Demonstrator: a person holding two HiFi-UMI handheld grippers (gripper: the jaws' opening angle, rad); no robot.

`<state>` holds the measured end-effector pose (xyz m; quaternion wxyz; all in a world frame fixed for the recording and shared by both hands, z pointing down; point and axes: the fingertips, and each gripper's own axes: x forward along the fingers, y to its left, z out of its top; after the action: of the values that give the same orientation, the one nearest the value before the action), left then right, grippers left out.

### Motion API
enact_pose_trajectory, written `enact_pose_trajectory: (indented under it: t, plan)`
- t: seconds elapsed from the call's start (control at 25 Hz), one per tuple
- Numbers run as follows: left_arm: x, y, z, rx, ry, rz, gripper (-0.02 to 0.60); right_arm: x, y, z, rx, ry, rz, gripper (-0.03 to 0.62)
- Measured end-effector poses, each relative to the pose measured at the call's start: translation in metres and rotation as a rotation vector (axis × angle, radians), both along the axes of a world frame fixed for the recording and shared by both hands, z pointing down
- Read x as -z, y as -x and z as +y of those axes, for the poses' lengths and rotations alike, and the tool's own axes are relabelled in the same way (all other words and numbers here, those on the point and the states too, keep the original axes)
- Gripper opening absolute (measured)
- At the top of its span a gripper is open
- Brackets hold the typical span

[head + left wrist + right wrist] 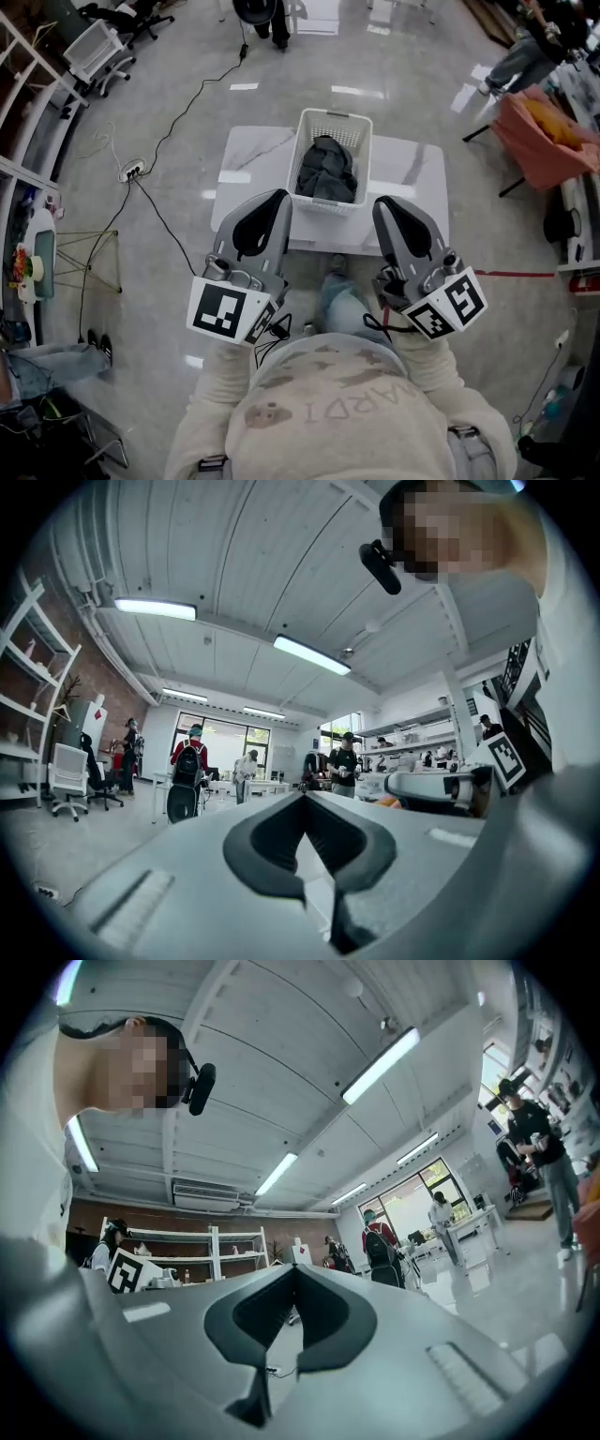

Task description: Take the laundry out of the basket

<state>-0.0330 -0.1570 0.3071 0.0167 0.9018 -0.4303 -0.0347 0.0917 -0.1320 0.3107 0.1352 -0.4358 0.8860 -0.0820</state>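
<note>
A white slatted laundry basket [335,117] stands on the far half of a small white table [253,155], in the head view. Dark grey laundry [326,169] lies bunched inside it. My left gripper [279,195] and right gripper [381,202] are held close to my chest, short of the table's near edge, one on each side of the basket. In the left gripper view the left gripper [302,796] points out across the room, tips together and nothing held. The right gripper [295,1267] looks the same in its own view. Neither gripper view shows the basket.
A power strip [131,171] with a long cable lies on the floor left of the table. Office chairs [98,52] stand at the far left. A pink cloth-draped table [539,136] is at the right. Several people [187,761] stand far off in the room.
</note>
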Motion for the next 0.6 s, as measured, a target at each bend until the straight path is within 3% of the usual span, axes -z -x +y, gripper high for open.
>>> enact_pose_trajectory:
  t: [0.16, 0.28, 0.4, 0.6]
  plan:
    - [0.008, -0.001, 0.063, -0.074, -0.021, -0.028, 0.000, 0.015, 0.014, 0.075, -0.122, -0.037, 0.155, 0.026]
    - [0.021, -0.014, 0.110, -0.125, -0.081, -0.080, 0.000, 0.021, 0.023, 0.112, -0.150, -0.036, 0.270, 0.026]
    - [0.029, -0.021, 0.145, -0.131, -0.124, -0.147, 0.000, 0.030, 0.031, 0.139, -0.132, -0.061, 0.277, 0.026]
    - [0.034, -0.009, 0.185, -0.135, -0.048, -0.053, 0.000, 0.041, 0.047, 0.181, -0.030, -0.069, 0.231, 0.026]
